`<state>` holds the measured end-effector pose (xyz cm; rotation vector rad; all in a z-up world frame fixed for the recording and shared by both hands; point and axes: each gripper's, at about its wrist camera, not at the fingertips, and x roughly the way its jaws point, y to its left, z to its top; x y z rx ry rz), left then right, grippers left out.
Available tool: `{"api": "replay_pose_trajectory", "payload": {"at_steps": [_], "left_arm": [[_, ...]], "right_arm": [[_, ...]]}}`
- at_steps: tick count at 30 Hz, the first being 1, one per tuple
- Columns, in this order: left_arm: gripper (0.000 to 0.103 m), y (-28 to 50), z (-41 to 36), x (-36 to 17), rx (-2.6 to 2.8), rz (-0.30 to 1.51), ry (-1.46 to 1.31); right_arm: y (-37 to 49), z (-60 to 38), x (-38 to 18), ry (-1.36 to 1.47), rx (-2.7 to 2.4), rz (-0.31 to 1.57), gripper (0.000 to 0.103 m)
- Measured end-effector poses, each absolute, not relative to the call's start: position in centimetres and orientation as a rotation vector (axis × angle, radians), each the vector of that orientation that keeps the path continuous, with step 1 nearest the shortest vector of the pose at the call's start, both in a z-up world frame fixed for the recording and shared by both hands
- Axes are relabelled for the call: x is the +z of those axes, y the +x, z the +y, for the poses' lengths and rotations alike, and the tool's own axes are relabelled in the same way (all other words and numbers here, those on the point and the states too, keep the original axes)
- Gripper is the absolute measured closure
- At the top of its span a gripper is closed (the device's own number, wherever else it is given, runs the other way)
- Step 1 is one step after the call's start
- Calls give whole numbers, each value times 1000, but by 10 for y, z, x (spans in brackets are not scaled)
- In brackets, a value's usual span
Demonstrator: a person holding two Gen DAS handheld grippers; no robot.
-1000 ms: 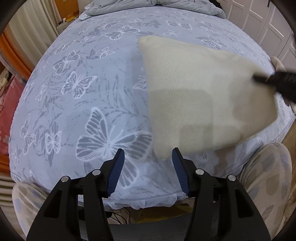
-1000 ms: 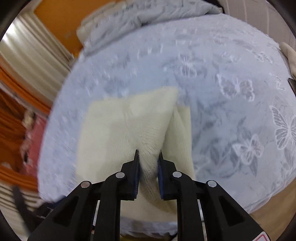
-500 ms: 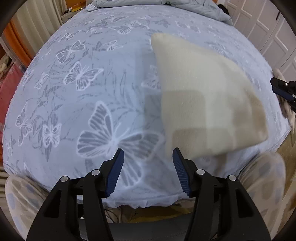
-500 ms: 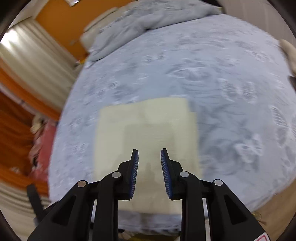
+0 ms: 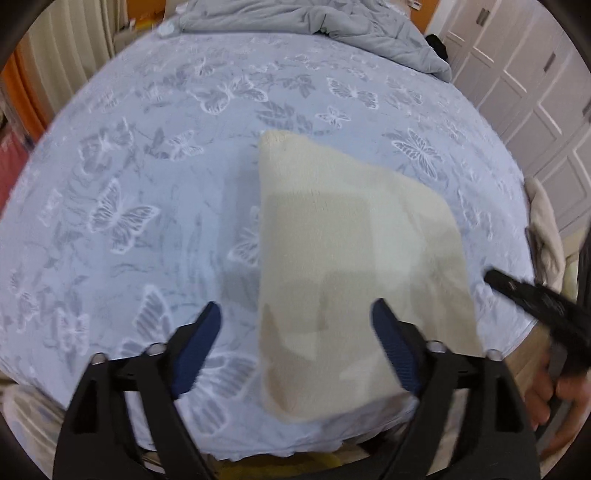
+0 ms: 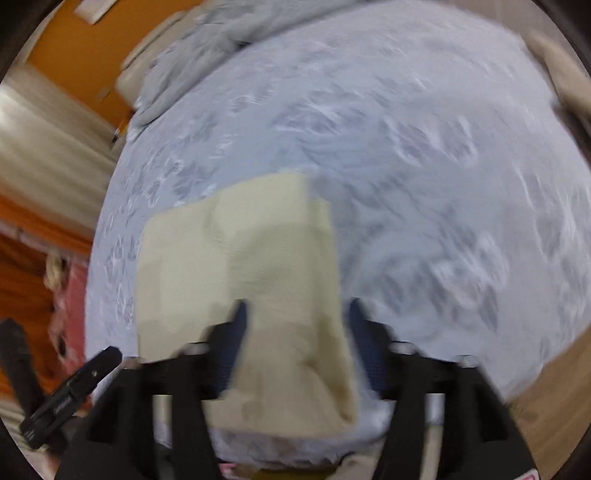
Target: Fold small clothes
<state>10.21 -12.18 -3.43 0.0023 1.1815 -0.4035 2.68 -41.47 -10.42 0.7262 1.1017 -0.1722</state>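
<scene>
A cream knitted garment (image 5: 354, 266) lies folded flat near the front edge of the bed; it also shows in the right wrist view (image 6: 243, 280). My left gripper (image 5: 295, 347) is open and empty, hovering over the garment's near left part. My right gripper (image 6: 295, 343) is open and empty, its fingers straddling the garment's near right edge; this view is blurred. The right gripper shows in the left wrist view (image 5: 532, 299) at the right, held by a hand.
The bed has a pale blue butterfly-print sheet (image 5: 147, 206). A grey duvet (image 5: 314, 22) is bunched at the far end. Another cream cloth (image 5: 546, 229) hangs at the bed's right edge, beside white cupboard doors (image 5: 535, 85). Orange curtains (image 6: 22, 258) are at the left.
My right gripper let go of the garment's flap, which now lies flat, and opened wide. My left gripper opened wider and moved right over the garment.
</scene>
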Motion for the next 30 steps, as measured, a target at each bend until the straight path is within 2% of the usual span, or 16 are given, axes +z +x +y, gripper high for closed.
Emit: {"api": "replay_pose_trajectory", "payload": {"at_steps": [5,8,10,15,20,21,22,23,24,25,27,30], "left_arm": [[14,127,-135,-75,-414,1330,-92],[7,132,-136,-96,-414,1376,-118],[5,134,-131,-105,-416,1399,-173],[5,141,-116,-125,-473,1486,-372],[5,142,-108,-148,-523,1543,-510],[5,142,-108,-151,-526,1555,-537],[5,141,-108,-150,-525,1558,-540],[5,140,-110,-145,-524,1548,-514],[10,140,-112,-141,-523,1538,-493],[13,137,-116,-132,-516,1515,-452],[24,132,-120,-117,-520,1484,-403],[27,129,-128,-95,-558,1431,-322]], "right_arm": [[38,-417,-150,847,-58,1257,37],[52,-402,-176,861,6,1325,34],[58,-394,-186,869,25,1340,23],[72,-389,-197,911,92,1322,5],[80,-386,-198,900,114,1297,5],[81,-385,-198,908,111,1288,6],[77,-387,-196,909,102,1277,23],[63,-398,-191,901,95,1257,34],[53,-405,-185,910,94,1225,56],[47,-410,-181,946,104,1191,67],[38,-417,-169,968,110,1127,69],[30,-417,-143,872,78,1087,68]]}}
